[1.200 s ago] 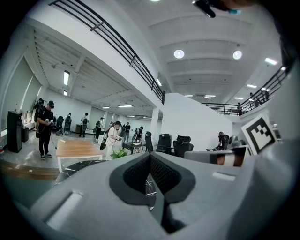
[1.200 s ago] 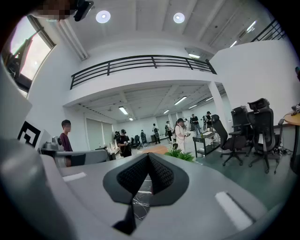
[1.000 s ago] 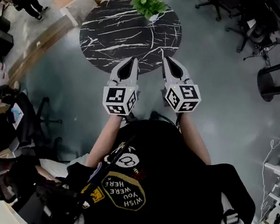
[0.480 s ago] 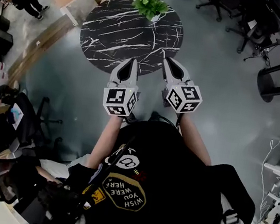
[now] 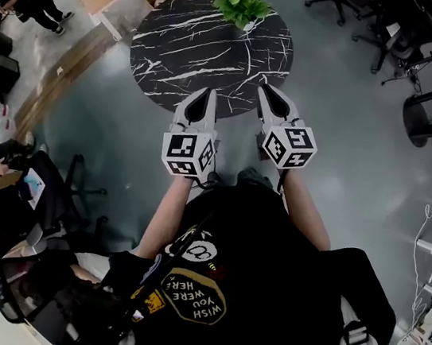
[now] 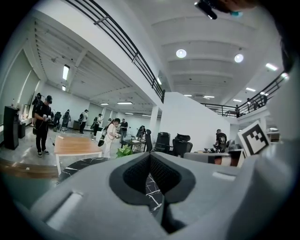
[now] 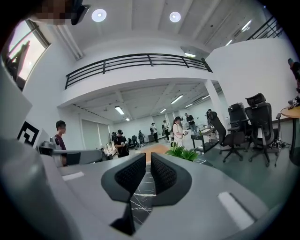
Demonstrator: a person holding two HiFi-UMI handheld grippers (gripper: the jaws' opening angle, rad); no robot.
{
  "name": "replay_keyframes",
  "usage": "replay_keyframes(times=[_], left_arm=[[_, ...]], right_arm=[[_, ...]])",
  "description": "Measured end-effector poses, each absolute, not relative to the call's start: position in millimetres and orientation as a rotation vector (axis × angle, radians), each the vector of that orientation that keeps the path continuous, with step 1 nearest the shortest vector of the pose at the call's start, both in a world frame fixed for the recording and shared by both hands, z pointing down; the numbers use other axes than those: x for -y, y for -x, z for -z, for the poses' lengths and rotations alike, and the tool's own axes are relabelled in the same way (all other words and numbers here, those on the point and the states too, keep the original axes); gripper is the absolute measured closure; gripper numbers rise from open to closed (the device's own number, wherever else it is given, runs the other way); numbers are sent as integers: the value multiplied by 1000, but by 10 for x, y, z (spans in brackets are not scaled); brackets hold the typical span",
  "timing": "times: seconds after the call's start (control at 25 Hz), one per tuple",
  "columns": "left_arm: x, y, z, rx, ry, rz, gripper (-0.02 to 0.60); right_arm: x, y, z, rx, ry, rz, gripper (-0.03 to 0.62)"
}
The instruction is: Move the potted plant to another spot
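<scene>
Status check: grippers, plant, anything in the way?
Left gripper shut, empty. Right gripper jaws opening, nothing between them. Potted plant at table's far edge, untouched; grippers at near edge. Nothing seen in the way.

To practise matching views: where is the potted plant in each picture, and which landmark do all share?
Head view: potted plant at top centre, on the far edge of the black marble table.
Left gripper view: potted plant just left of centre.
Right gripper view: potted plant just right of centre.
Shared landmark: the table under it.
</scene>
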State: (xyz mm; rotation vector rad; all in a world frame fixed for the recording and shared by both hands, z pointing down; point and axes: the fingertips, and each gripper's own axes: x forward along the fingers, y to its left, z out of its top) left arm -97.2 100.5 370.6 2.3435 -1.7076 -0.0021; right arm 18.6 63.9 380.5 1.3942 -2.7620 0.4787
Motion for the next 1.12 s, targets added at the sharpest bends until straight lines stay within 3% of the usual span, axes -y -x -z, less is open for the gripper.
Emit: replay_keyframes(times=[0.4,1.0,1.12], left_arm=[[-446,1164,-3822,1686,-2334,6,578],[1681,1155,-4731,1724,-2298,-119,578],[1931,1255,-4937,1728,-2282,-158,578]], right_arm=[[-137,2,-3978,2693,-1432,-491,580],[2284,6,-5245,2634,-1340,-463,591],[2657,111,-5808,2596,-1306,-501,496]])
